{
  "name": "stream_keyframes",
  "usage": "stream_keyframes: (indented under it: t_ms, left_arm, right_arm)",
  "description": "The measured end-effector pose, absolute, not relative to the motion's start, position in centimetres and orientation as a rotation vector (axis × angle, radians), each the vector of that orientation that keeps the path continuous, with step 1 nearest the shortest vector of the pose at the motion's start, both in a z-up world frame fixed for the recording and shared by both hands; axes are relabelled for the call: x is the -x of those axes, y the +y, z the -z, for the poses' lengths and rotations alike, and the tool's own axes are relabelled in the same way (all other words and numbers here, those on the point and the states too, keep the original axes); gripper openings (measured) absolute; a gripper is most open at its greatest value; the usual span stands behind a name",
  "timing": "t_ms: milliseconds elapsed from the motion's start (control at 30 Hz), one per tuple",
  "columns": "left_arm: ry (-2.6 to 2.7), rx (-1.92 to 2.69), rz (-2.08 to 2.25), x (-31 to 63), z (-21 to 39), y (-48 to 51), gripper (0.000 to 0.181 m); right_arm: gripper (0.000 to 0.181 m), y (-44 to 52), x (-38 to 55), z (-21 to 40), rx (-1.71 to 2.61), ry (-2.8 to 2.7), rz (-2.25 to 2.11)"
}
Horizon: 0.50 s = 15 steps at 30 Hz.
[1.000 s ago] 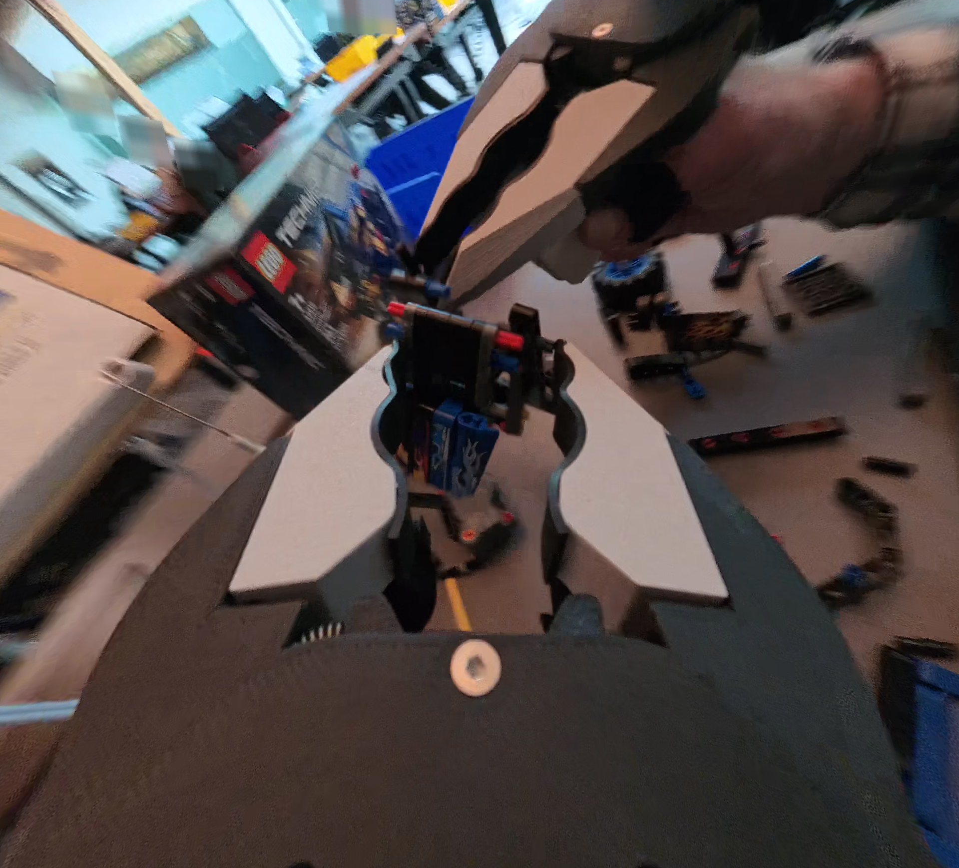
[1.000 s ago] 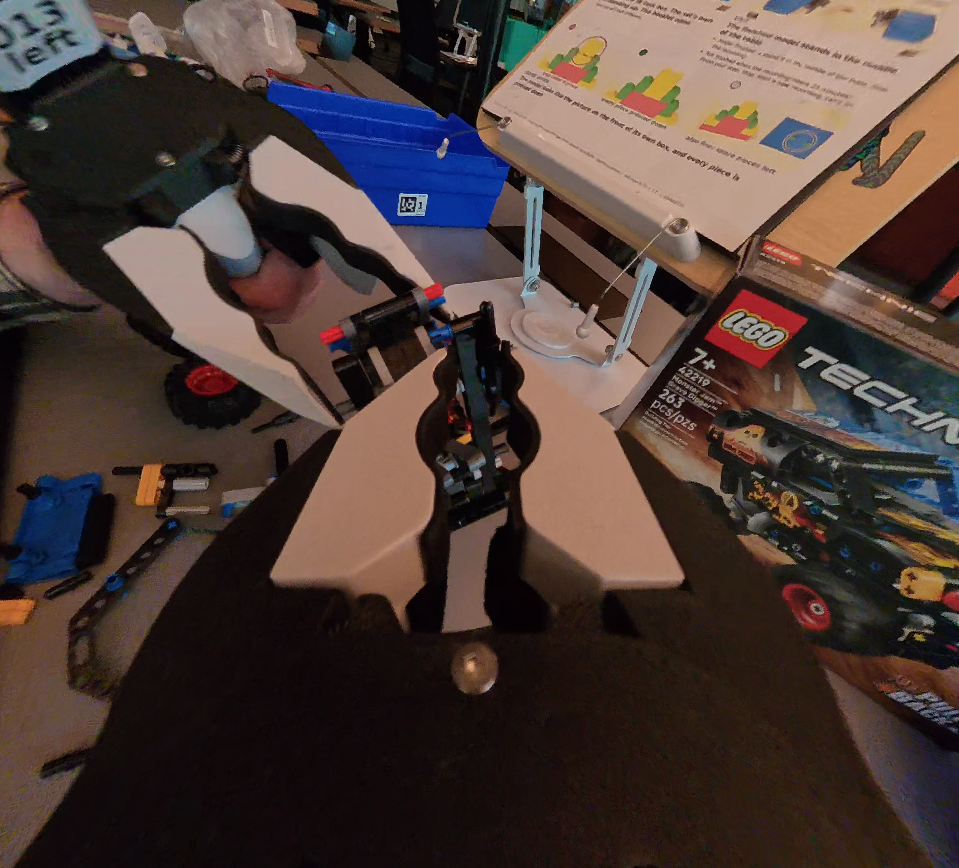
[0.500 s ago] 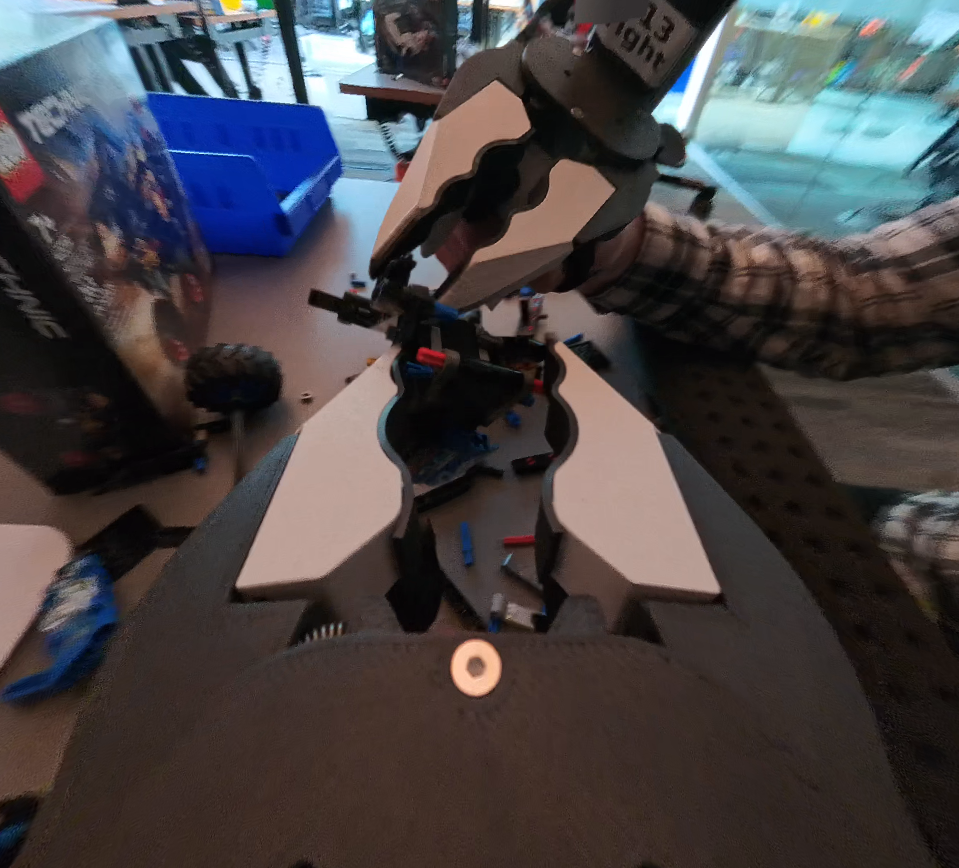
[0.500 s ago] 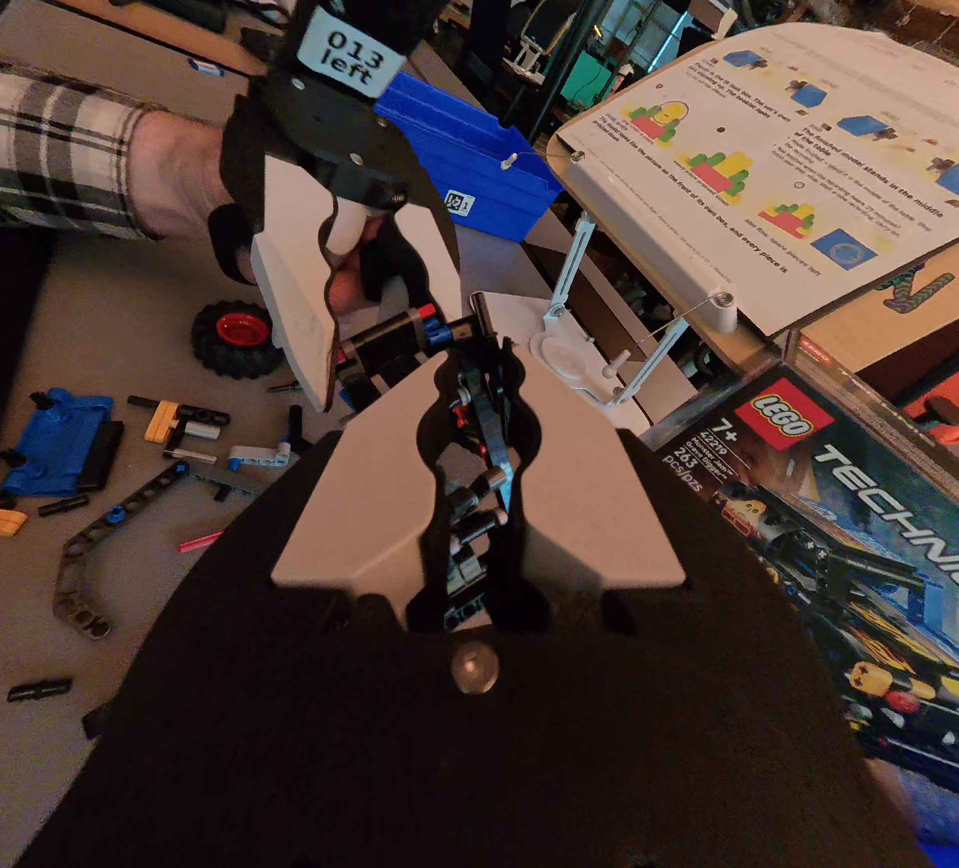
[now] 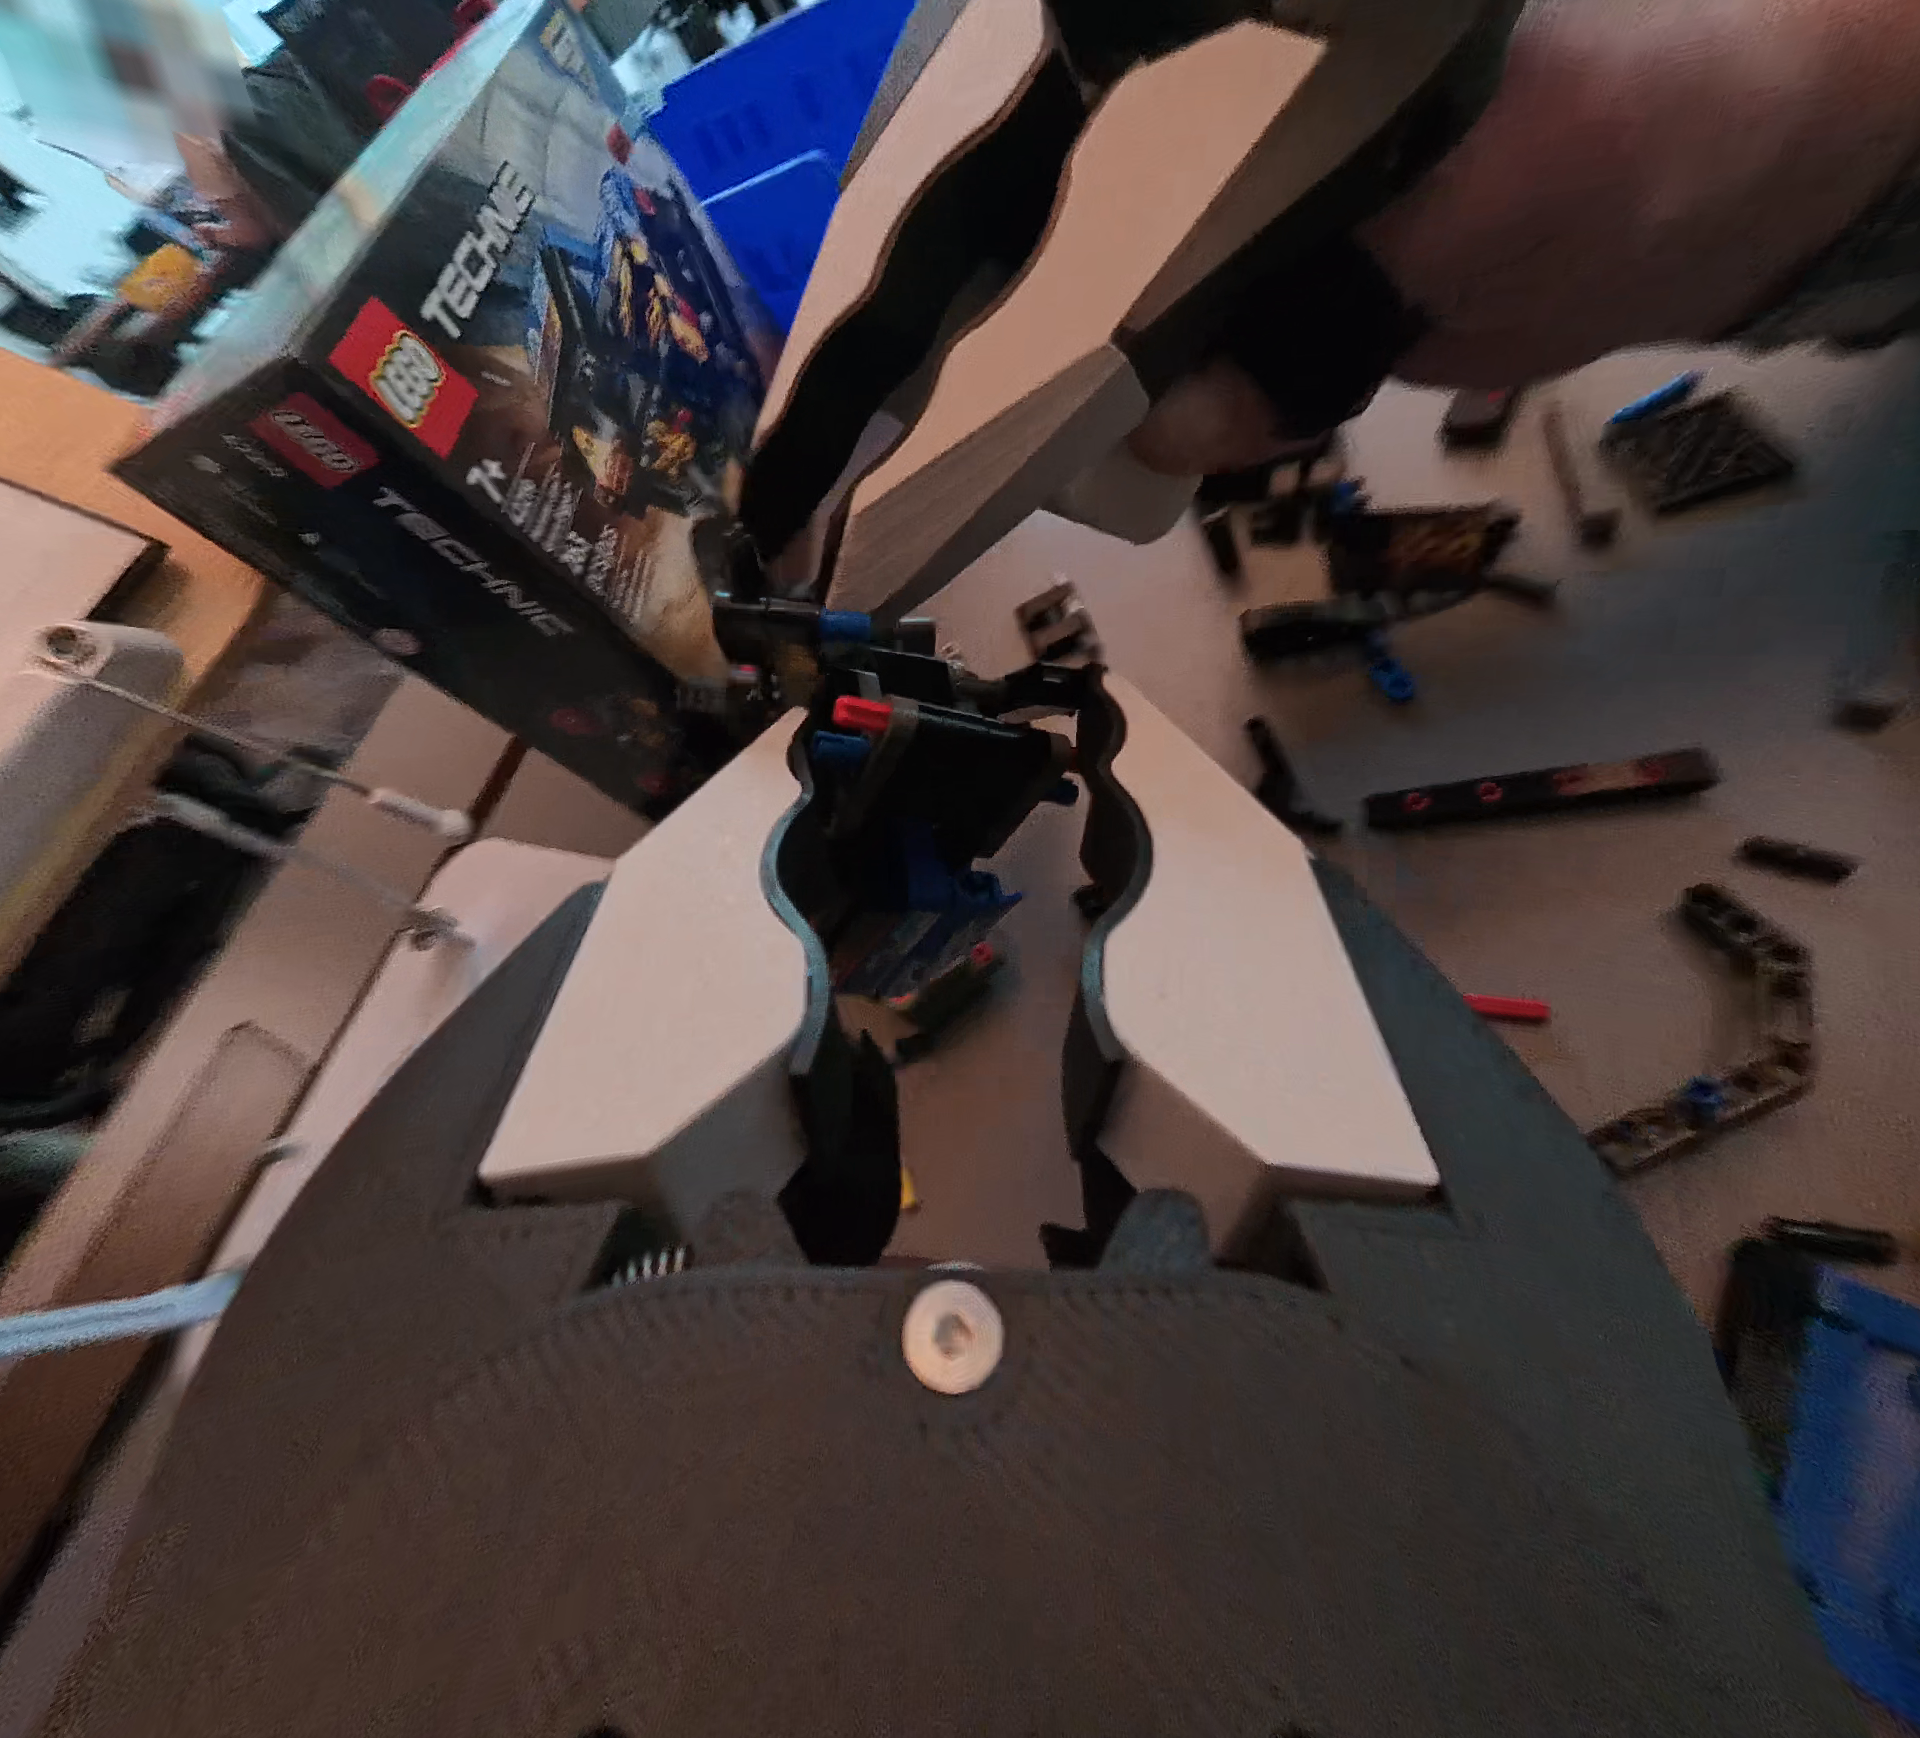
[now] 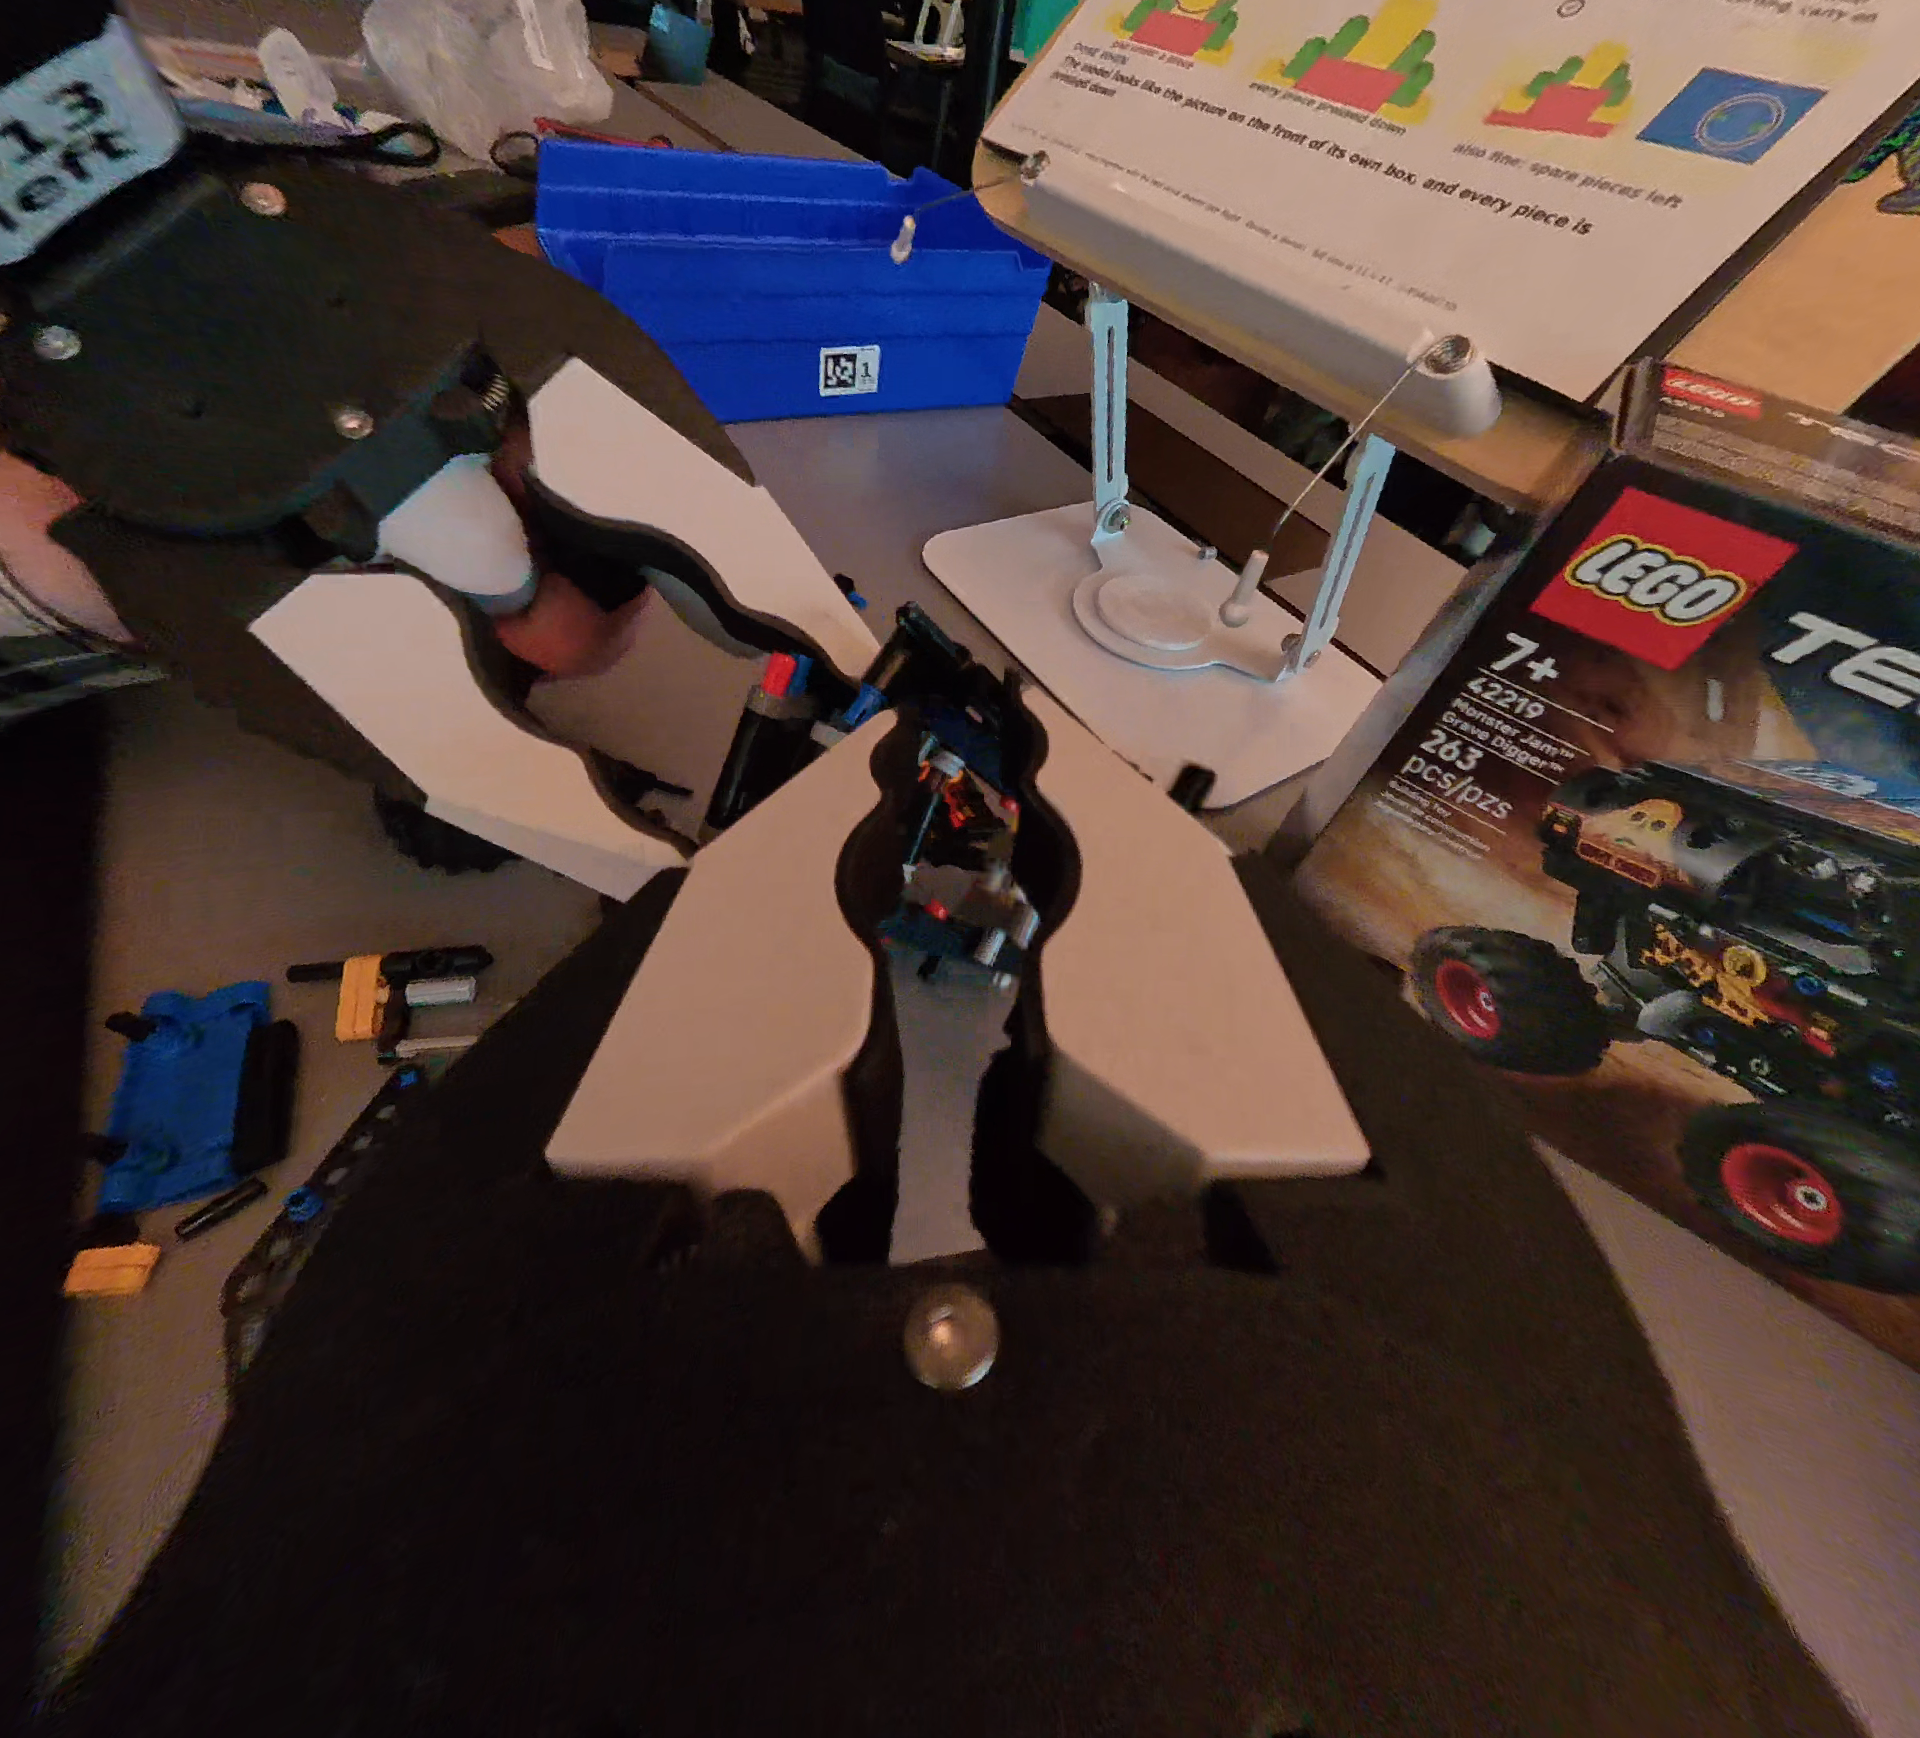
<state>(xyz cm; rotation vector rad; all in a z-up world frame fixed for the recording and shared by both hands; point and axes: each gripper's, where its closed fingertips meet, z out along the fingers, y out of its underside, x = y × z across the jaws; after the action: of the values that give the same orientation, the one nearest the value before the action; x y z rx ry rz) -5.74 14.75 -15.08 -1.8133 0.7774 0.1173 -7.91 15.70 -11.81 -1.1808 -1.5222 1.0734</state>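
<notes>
Black-and-blue brick assembly (image 5: 914, 784), held between both grippers above the worktop (image 6: 883, 462): left gripper (image 5: 951, 753) clamped on its body, right gripper (image 6: 951, 753) clamped on its far end. Half a second ago the left view faced the aisle; now swung toward the toy box (image 5: 499, 400). Loose black beams (image 5: 1538, 789) lie right of the left jaws.

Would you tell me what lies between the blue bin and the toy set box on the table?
The white document stand stands between the blue bin and toy set box, seen in the right wrist view.
</notes>
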Motion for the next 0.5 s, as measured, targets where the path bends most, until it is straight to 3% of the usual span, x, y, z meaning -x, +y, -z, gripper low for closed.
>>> stream_keyframes:
  t_ms: [167, 300, 433, 500]
  left_arm:
    - [0.75, 1.773, -0.135, 6.0, 14.5, 14.9, 0.044]
    - [0.621, 1.724, 0.173, 5.5, 12.9, 15.0, 0.047]
    - [0.607, 1.715, 0.202, 5.7, 12.9, 14.8, 0.048]
    - [0.615, 1.702, 0.227, 5.5, 12.7, 14.6, 0.048]
  right_arm:
    - [0.012, 15.9, 8.1, 11.6, 1.248, -1.457, -1.177]
    - [0.0, 15.4, 7.4, 10.2, 1.162, -1.465, -1.304]
    - [0.0, 16.4, 5.9, 8.9, 1.054, -1.456, -1.202]
    - [0.013, 16.6, 5.9, 9.5, 1.042, -1.503, -1.117]
